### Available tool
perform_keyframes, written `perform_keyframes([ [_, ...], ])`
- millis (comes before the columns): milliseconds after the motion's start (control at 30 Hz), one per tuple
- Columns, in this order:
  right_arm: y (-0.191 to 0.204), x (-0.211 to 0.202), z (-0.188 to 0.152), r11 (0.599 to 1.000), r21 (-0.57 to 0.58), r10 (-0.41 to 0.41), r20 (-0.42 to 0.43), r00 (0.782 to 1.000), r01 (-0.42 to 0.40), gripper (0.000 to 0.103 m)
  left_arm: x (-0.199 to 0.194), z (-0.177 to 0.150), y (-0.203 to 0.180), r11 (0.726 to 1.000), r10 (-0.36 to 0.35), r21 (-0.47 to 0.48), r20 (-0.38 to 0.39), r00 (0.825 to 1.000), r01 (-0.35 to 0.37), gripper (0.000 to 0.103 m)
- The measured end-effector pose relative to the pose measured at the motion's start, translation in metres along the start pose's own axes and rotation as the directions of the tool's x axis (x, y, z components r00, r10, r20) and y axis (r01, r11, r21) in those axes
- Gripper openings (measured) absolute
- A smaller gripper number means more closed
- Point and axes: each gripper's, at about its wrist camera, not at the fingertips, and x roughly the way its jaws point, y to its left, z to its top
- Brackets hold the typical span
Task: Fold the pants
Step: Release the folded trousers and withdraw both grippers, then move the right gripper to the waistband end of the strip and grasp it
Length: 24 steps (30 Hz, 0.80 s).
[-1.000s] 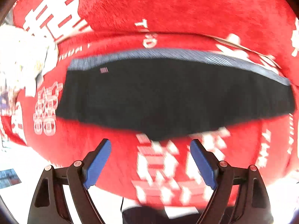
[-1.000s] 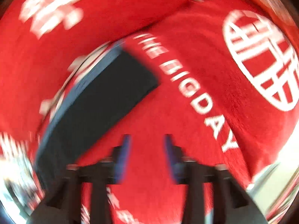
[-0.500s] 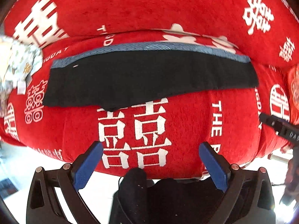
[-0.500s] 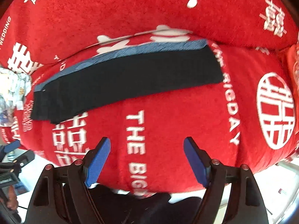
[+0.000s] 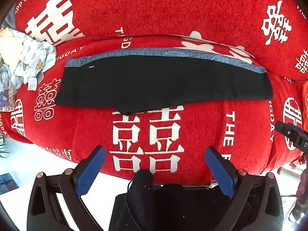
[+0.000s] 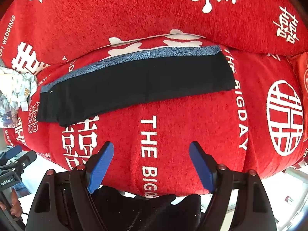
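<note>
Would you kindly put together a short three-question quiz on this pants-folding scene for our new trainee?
1. True or false: the left gripper is shut on the black pants.
2. Which colour is the strip along the far edge of the pants? A) white B) blue C) green
3. Fill in: the pants lie flat on a ____ sofa cover printed with white characters.

Key:
1. False. Its jaws stand wide open, short of the pants; the right gripper is open too.
2. B. A blue patterned strip runs along the far edge.
3. Red.
</note>
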Motion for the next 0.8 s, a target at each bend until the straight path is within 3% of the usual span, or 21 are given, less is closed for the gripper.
perform_keyframes([
  [800,-0.024,0.002,-0.005,1.000,0.031,0.001,-0.003,1.000,-0.001,0.083,0.015,0.003,-0.033,0.999,0.017,0.045,-0.045,0.999,-0.015,0.103],
])
